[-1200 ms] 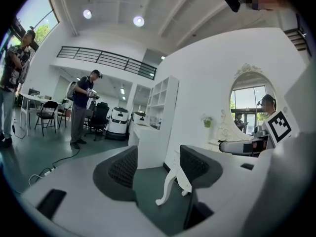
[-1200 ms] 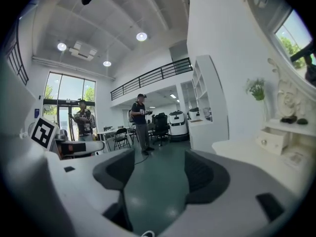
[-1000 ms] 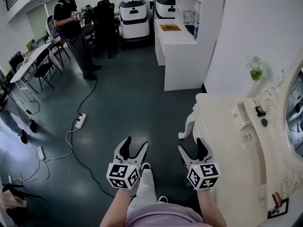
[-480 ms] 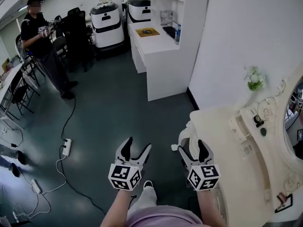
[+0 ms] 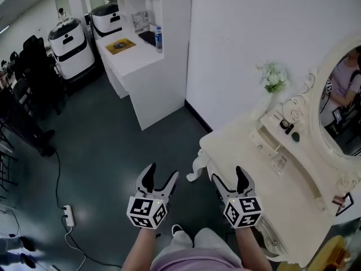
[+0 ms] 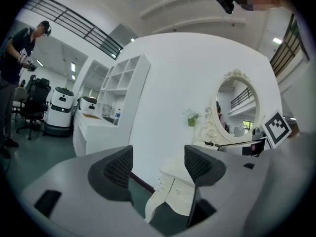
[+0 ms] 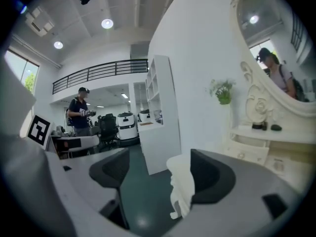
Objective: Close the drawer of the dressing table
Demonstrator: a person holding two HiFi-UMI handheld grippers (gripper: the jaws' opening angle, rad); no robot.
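The cream dressing table [image 5: 240, 145] stands at the right of the head view, with its oval mirror [image 5: 344, 103] along the far right edge. A small drawer [image 5: 272, 144] in the raised back shelf appears to stick out a little. Both grippers hang in front of the table's near corner without touching it. My left gripper [image 5: 162, 174] is open and empty over the floor. My right gripper [image 5: 229, 175] is open and empty beside the table's carved leg [image 5: 197, 168]. The table [image 6: 173, 189] shows between the left jaws, and its corner [image 7: 181, 181] sits by the right jaws.
A white desk and shelf unit [image 5: 141, 66] stands against the wall ahead, with white machines [image 5: 67, 44] beyond it. A power strip [image 5: 69, 214] and cable lie on the dark floor at left. Flowers [image 5: 273, 77] sit on the table. A person [image 6: 15, 48] stands far left.
The head view has swung right: the dressing table and mirror moved toward the centre and the standing person left it. Both grippers turned with it, jaws still wide and empty.
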